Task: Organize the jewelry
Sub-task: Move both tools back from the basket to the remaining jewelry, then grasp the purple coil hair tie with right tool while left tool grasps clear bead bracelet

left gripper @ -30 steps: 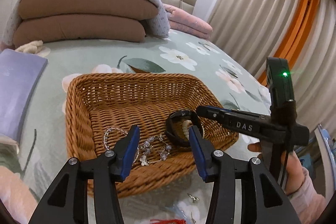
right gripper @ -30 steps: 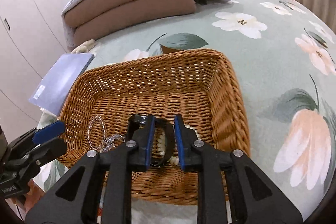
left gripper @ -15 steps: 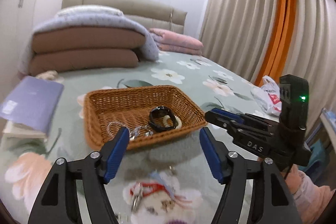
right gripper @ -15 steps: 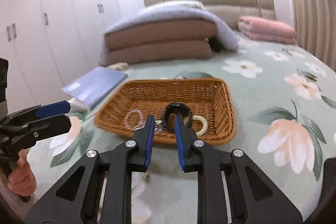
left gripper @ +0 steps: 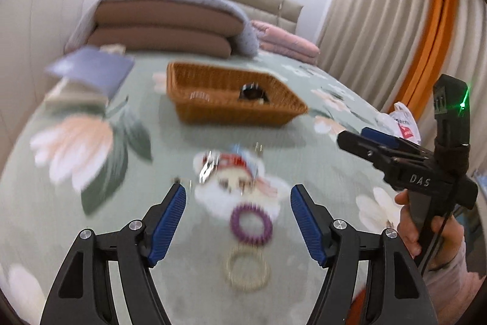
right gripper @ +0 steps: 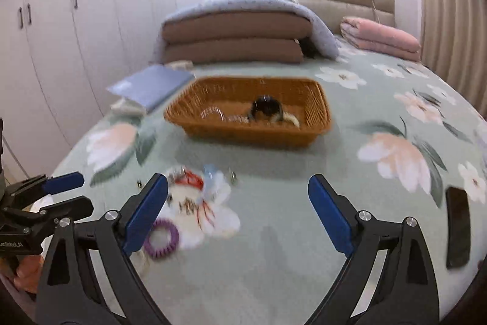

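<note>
My left tongs (left gripper: pixel 238 213) hang released over the bed (left gripper: pixel 304 148), nothing between the blue pads. My right tongs (right gripper: pixel 238 210) have just been opening and now gape wide, also empty. From the left of the bedspread: a purple coil ring (left gripper: pixel 251 224) lies just ahead of my left tongs, with a pale gold bangle (left gripper: pixel 247 267) nearer me. Beyond them sits a blurred heap of red and silver pieces (right gripper: pixel 190 188). Farther back stands the wicker basket (right gripper: pixel 243 136), well apart from both tongs, holding a clear bracelet (right gripper: pixel 212 113) at its left, then a black band (right gripper: pixel 265 108) touching a pearl strand (right gripper: pixel 290 120). A dark phone (right gripper: pixel 457 230) lies at far right.
</note>
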Available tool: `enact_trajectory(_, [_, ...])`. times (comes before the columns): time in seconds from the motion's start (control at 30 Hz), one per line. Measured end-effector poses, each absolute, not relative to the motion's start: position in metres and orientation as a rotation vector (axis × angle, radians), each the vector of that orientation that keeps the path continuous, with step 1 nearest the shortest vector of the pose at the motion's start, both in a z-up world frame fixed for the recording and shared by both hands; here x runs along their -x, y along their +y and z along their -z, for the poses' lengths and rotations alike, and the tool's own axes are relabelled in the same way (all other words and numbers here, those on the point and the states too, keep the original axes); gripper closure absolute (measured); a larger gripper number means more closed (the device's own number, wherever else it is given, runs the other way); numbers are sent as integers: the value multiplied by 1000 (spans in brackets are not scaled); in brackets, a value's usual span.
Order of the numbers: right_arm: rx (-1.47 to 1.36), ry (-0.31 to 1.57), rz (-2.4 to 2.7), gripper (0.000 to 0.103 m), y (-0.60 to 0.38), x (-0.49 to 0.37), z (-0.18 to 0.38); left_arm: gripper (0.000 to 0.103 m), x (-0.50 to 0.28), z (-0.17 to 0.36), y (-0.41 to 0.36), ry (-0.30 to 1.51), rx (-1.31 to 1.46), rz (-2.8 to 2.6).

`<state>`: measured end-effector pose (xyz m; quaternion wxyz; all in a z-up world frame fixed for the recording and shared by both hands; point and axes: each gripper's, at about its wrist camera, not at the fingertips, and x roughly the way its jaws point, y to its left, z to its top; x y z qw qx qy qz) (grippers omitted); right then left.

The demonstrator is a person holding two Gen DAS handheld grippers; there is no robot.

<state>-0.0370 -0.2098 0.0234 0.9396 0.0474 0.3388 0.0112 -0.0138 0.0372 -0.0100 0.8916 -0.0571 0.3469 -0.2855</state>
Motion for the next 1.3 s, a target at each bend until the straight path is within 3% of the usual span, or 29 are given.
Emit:
enact_trajectory(0.23, [30, 754, 15, 9, -178, 54, -6, 30, 35, 39, 40, 811, 78, 565])
enact_trajectory(0.67, [-151, 930, -80, 9, -174, 22, 48, 30, 33, 62, 35, 864, 60, 554])
enact_trajectory(0.77, [-136, 939, -107, 12, -168, 15, 56, 40, 31, 68, 32, 880, 41, 548])
enact_trajectory(0.8, [-129, 951, -113, 19, -165, 11, 59, 46, 29, 71, 29, 891, 29, 544])
enact_trajectory(0.83, [-124, 961, -121, 32, -163, 8, 60, 49, 28, 74, 26, 901, 17, 540])
enact_trajectory(0.9, [-105, 995, -136, 47, -156, -1, 67, 51, 28, 78, 23, 901, -8, 529])
enact_trajectory(1.03, [-97, 1017, -167, 57, -147, -11, 77, 51, 30, 78, 19, 887, -33, 524])
enact_trajectory(1.17, [-67, 1019, -189, 60, -133, -19, 82, 60, 28, 80, 15, 887, -49, 509])
enact_trajectory(1.3, [-24, 1026, -205, 73, -120, -28, 85, 69, 28, 82, 10, 883, -77, 494])
